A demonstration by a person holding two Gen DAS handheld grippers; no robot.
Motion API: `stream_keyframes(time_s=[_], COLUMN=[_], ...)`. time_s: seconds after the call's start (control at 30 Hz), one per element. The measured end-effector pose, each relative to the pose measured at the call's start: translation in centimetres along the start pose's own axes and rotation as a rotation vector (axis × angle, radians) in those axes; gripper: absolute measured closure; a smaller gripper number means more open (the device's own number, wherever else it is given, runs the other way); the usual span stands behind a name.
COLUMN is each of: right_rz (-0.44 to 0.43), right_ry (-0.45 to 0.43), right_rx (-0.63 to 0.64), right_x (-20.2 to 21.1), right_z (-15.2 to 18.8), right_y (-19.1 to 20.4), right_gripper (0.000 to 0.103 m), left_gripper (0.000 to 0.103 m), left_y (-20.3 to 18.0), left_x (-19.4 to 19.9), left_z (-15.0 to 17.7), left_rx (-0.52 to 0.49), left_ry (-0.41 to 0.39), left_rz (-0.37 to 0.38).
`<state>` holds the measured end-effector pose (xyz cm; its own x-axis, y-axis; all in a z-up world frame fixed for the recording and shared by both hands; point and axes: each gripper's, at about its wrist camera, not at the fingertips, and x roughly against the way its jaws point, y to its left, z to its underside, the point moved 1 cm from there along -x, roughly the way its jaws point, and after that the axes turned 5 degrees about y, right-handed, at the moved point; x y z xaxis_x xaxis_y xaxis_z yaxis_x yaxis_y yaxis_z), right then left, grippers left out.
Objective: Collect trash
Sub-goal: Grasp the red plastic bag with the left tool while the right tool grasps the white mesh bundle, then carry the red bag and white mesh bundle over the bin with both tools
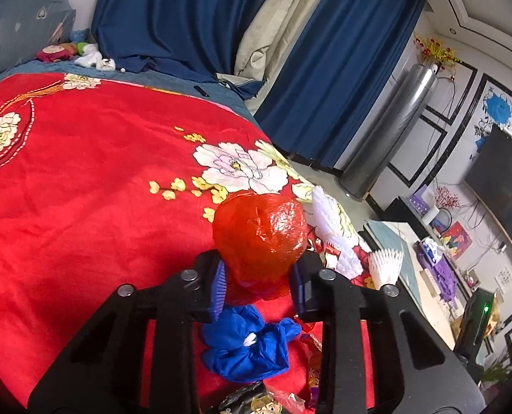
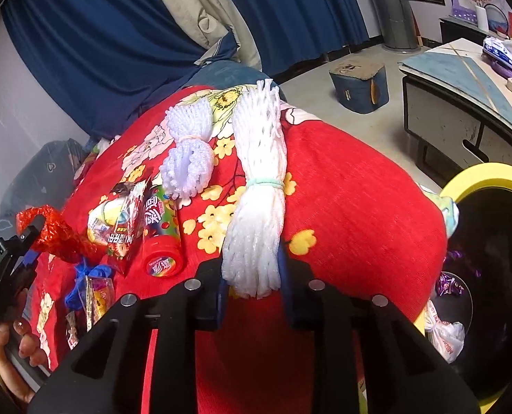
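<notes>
A big red blanket [image 1: 83, 189] with white flowers covers the bed and fills the left of the left view; blue curtains [image 1: 173, 17] hang at the top; a black bin with a yellow rim [image 2: 480, 176] sits at the right edge of the right view, beside the bed; a long white foam net bundle [image 2: 259, 189] lies in the middle of the right view, and the right claw [image 2: 252, 286] pinches its near end; a red crinkly wrapper [image 1: 259, 234] sits in the lower middle of the left view, and the left claw [image 1: 257, 276] squeezes it; a small blue wrapper [image 1: 245, 348] lies just below; a red candy tube [image 2: 162, 238] lies on the blanket at lower left of the right view
</notes>
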<state>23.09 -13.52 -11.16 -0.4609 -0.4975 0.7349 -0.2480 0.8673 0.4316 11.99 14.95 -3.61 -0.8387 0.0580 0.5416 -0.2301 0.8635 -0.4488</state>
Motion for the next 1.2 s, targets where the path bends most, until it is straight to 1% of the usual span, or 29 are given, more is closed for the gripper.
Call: stream_keyframes(time_s=[0.03, 0.2, 0.33, 0.47, 0.53, 0.67, 0.87, 1.2], right_rz=[-0.002, -0.014, -0.022, -0.045, -0.059, -0.074, -0.079, -0.048], right_ry=[-0.002, -0.023, -0.060, -0.091, -0.096, -0.111, -0.139, -0.182], right_rx=[-0.001, 0.018, 0.050, 0.098, 0.119, 0.158, 0.188, 0.164], right_x=[0.2, 1.3, 2.9, 4.5, 5.1, 6.2, 7.7, 10.0], right_z=[0.1, 0.7, 1.1, 1.2, 1.3, 1.5, 1.7, 1.7], right_y=[-0.1, -0.1, 0.4, 1.4, 1.8, 2.6, 3.0, 0.9], right_gripper=[0.080, 0.080, 0.080, 0.080, 0.080, 0.080, 0.080, 0.080], left_gripper=[0.086, 0.087, 0.088, 0.088, 0.088, 0.088, 0.088, 0.088], left_y=[0.0, 0.3, 0.0, -1.1, -1.7, -3.4, -5.8, -9.3], left_x=[0.2, 2.0, 3.7, 5.2, 5.6, 6.0, 5.7, 4.1], left_z=[-0.1, -1.2, -2.0, -2.5, -2.6, -2.3, -1.2, 1.5], left_rx=[0.004, 0.008, 0.003, -0.010, -0.025, -0.051, -0.097, -0.180], left_ry=[-0.006, -0.049, -0.089, -0.122, -0.126, -0.115, -0.084, -0.016], left_rz=[0.004, 0.039, 0.066, 0.127, 0.154, 0.209, 0.257, 0.307])
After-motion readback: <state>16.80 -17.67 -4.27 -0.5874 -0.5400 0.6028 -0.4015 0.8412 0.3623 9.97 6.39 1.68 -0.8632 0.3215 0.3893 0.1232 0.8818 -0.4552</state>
